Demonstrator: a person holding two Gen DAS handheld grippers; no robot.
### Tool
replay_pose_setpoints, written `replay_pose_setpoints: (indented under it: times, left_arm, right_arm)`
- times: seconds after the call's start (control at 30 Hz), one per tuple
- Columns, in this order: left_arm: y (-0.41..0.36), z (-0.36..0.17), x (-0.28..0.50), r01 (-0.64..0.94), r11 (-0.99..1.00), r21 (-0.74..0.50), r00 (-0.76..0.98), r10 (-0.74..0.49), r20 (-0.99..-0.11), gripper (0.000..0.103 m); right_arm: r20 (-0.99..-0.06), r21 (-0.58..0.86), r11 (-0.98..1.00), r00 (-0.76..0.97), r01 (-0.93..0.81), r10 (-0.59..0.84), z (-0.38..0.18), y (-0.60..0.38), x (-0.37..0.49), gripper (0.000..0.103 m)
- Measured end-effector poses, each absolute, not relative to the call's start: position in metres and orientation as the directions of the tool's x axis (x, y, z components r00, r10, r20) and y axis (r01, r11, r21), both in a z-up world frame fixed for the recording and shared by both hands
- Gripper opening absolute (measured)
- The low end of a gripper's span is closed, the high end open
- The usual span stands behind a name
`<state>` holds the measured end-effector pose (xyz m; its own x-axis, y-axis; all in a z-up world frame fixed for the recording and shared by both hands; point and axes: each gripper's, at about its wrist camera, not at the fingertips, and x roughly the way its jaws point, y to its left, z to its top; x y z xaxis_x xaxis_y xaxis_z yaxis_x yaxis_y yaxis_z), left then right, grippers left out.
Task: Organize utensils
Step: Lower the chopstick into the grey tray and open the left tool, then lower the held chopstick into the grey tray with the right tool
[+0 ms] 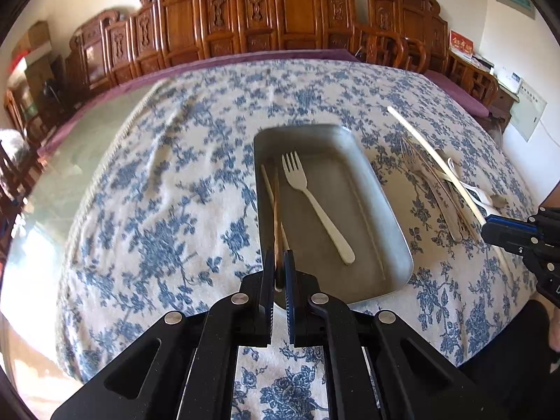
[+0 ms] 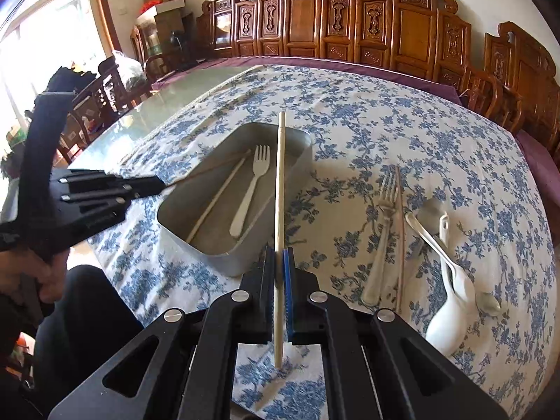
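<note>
A grey metal tray [image 1: 364, 175] [image 2: 175, 224] lies on the floral tablecloth. In it lie a white plastic fork [image 1: 315, 206] [image 2: 250, 189] and a pale chopstick [image 1: 267, 182] [image 2: 213, 206]. My left gripper [image 1: 279, 262] [image 2: 162, 185] is shut on a brown chopstick [image 1: 277, 217] [image 2: 210, 168] at the tray's near left corner, its far end down in the tray. My right gripper [image 2: 279, 259] [image 1: 488, 224] is shut on a pale chopstick [image 2: 279, 189] [image 1: 434, 157] and holds it above the cloth, just right of the tray.
Right of the tray lie a metal fork [image 2: 381, 231] [image 1: 430, 189], a brown chopstick [image 2: 400, 231], a metal spoon [image 2: 451, 259] and a white ceramic spoon [image 2: 448, 318]. Carved wooden chairs [image 2: 350, 21] line the table's far side. Bare glass tabletop [image 1: 70, 154] lies to the left.
</note>
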<state>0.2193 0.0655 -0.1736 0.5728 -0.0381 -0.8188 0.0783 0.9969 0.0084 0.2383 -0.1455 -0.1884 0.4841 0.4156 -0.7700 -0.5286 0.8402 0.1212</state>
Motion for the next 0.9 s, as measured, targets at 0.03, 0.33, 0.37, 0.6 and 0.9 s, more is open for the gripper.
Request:
replay_pose_setpoints:
  times: [0.03,0.33,0.37,0.6,0.9]
  left_arm:
    - [0.067,-0.174,0.22,0.077,0.997,-0.001,0.572,-0.045,-0.819,0.004]
    - [0.087,-0.163,0.221,0.067,0.997,-0.025,0.593,-0.06,-0.803,0.01]
    - [0.089,-0.162,0.222,0.063,0.998,-0.026,0.595,-0.059,-0.802,0.01]
    - [0.105,-0.155,0.223,0.035,0.999,-0.018,0.611,-0.035,-0.791,0.01]
    - [0.112,-0.152,0.224,0.021,0.999,-0.027,0.616,-0.035,-0.787,0.01]
  right_arm:
    - [-0.769,0.126,0.839,0.482,-0.53,0.42,-0.188,-0.142,0.24,0.006]
    - [-0.764,0.176,0.831,0.459,-0.528,0.453,-0.188,-0.108,0.26,0.006]
    - [-0.766,0.181,0.831,0.455,-0.526,0.455,-0.19,-0.104,0.263,0.006]
    - [-0.783,0.201,0.843,0.435,-0.498,0.444,-0.204,-0.076,0.287,0.006]
    - [-0.808,0.208,0.849,0.403,-0.486,0.429,-0.221,-0.05,0.299,0.006]
